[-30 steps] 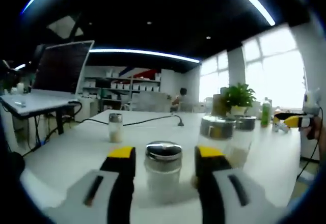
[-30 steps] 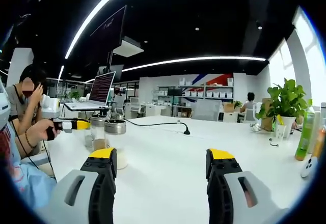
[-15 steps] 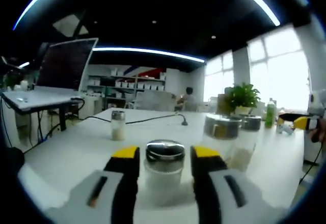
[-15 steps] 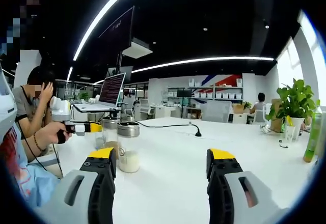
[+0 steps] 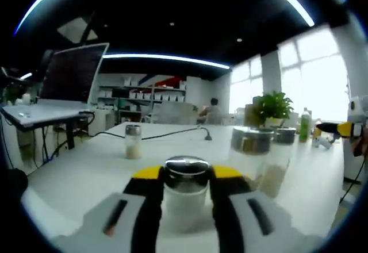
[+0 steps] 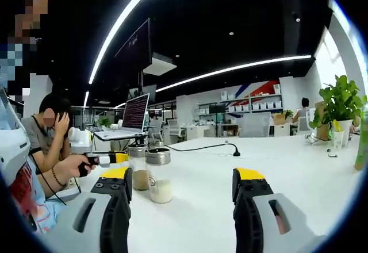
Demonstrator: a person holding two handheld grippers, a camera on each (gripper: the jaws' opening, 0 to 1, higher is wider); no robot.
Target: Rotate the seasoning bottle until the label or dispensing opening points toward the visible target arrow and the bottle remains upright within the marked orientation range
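Jaws now tight — bottle (image 5: 185,198), white table (image 5: 75,178)

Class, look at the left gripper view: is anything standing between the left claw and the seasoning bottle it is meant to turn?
Nothing visible does. The left claw has its jaws on either side of the bottle, right against its glass. Two other jars stand to the right, outside the grip. No target arrow can be seen.

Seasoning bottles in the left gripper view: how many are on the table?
4: one between the left tool jaws, one far left, two on the right, front and behind. More may be hidden.
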